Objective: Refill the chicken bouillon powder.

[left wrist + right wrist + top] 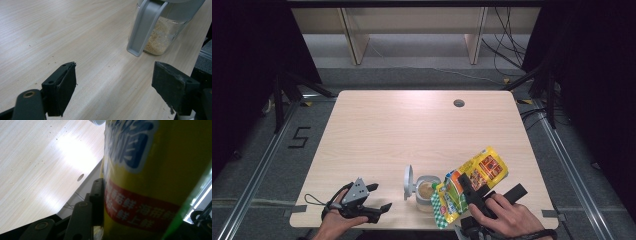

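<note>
A yellow snack pouch (482,170) hangs tilted over the table's front right, and my right gripper (490,188) is shut on it. Its lower green and white end (446,202) dips toward a small clear jar (427,192) holding pale granules. The jar's grey lid (409,181) stands flipped open on its left. In the right gripper view the pouch (150,170) presses against one black finger (97,200). My left gripper (381,197) rests open at the front left, pointing at the jar (162,37) and its lid (143,27), with only bare wood between its fingers (62,85).
The light wooden table (412,130) has a round cable hole (458,103) near its far right edge. Small crumbs dot the wood near the jar. Beyond the table stand wooden shelf legs (354,40), loose cables (507,45) and black stands.
</note>
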`<state>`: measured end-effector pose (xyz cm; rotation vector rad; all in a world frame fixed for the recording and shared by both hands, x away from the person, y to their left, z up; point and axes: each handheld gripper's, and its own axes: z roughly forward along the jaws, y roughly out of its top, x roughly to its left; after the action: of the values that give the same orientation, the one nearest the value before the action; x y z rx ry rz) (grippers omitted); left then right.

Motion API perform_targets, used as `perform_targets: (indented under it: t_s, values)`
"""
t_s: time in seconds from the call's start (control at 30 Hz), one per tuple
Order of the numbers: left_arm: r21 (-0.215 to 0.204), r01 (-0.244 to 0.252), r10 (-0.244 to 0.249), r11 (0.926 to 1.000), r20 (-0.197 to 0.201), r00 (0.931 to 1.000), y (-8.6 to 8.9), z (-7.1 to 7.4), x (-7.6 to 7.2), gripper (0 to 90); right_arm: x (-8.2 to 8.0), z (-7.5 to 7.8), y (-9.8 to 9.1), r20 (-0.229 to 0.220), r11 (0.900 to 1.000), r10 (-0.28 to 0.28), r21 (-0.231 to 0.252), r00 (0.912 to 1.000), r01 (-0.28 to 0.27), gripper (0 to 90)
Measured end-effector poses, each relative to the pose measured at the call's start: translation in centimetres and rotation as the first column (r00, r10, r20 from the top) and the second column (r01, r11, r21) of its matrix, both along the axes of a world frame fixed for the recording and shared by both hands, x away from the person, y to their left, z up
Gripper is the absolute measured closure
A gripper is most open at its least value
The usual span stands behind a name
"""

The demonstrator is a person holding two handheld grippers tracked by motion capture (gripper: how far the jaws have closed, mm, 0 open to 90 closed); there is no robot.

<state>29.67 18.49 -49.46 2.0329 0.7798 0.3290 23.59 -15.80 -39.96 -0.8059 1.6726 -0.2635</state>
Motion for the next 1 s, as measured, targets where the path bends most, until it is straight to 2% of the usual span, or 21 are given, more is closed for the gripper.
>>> perform_targets:
  t_s: [0.1,0.13,0.17,0.2,0.3,0.33,0.37,0.4,0.43,0.47,0.53,0.6,0.67,0.8,0.87,1.0]
  values:
    - [0.000,0.000,0.000,1.0000,0.004,1.0000,0.02,0.01,0.02,19.0,-0.01,-0.03,-0.04,0.000,1.0000,0.005,0.006,1.0000,-0.005,67.4]
    - [0.011,0.017,-0.017,0.9998,0.019,0.9997,0.10,0.06,0.15,19.0,0.02,-0.03,-0.02,-0.005,1.0000,0.002,0.000,1.0000,-0.002,67.4]
    - [-0.011,0.017,-0.017,0.9998,0.013,0.9998,0.00,0.01,0.12,19.0,0.02,-0.05,-0.03,0.002,1.0000,0.004,-0.001,1.0000,-0.004,67.5]
    - [0.020,0.023,-0.023,0.9995,0.019,0.9996,0.20,0.09,0.21,19.0,0.07,-0.02,-0.02,-0.011,1.0000,-0.001,-0.003,0.9999,0.001,67.5]
    - [0.018,0.022,-0.022,0.9996,0.019,0.9996,0.18,0.10,0.19,19.0,0.10,-0.02,0.01,-0.011,1.0000,0.000,-0.004,0.9999,0.000,67.8]
    - [-0.012,0.016,-0.016,0.9998,0.015,0.9998,-0.01,0.02,0.10,19.0,0.08,-0.02,0.01,-0.011,1.0000,0.000,-0.002,0.9999,0.000,67.9]
    - [-0.011,0.016,-0.016,0.9998,0.015,0.9998,-0.01,0.01,0.10,19.0,0.04,-0.04,-0.02,0.000,1.0000,0.006,0.003,1.0000,-0.006,68.0]
    - [0.020,0.023,-0.023,0.9995,0.020,0.9995,0.17,0.08,0.20,19.0,0.02,-0.05,-0.01,0.000,1.0000,0.005,0.004,1.0000,-0.005,68.0]
    - [0.009,0.015,-0.015,0.9998,0.018,0.9997,0.09,0.06,0.13,19.0,0.04,-0.06,0.00,-0.013,1.0000,0.000,0.004,0.9999,0.000,68.1]
    - [0.012,0.017,-0.017,0.9998,0.019,0.9997,0.11,0.06,0.16,19.0,0.00,-0.09,-0.03,-0.005,0.9999,0.003,0.010,1.0000,-0.003,68.1]
    - [0.013,0.017,-0.017,0.9998,0.019,0.9997,0.11,0.06,0.16,19.0,0.05,-0.06,-0.05,-0.025,0.9999,-0.003,0.012,0.9997,0.003,68.1]
    - [0.013,0.017,-0.017,0.9998,0.019,0.9997,0.10,0.06,0.15,19.0,0.00,-0.09,-0.11,-0.007,0.9999,0.000,0.012,1.0000,0.000,68.2]
    - [0.012,0.017,-0.017,0.9998,0.020,0.9997,0.10,0.06,0.15,18.9,0.05,-0.03,-0.14,-0.022,0.9999,-0.005,0.013,0.9997,0.006,68.2]
    - [0.005,0.015,-0.015,0.9999,0.016,0.9998,0.05,0.03,0.13,19.0,-0.06,-0.01,-0.22,-0.007,0.9998,0.004,0.018,1.0000,-0.004,68.2]
    - [0.011,0.015,-0.015,0.9998,0.020,0.9997,0.11,0.06,0.15,18.9,-0.02,-0.02,-0.19,-0.020,0.9999,-0.002,0.017,0.9998,0.002,68.2]
    - [0.009,0.014,-0.014,0.9999,0.019,0.9997,0.11,0.06,0.14,18.9,-0.03,-0.17,-0.19,-0.014,0.9997,0.002,0.025,0.9999,-0.002,68.2]
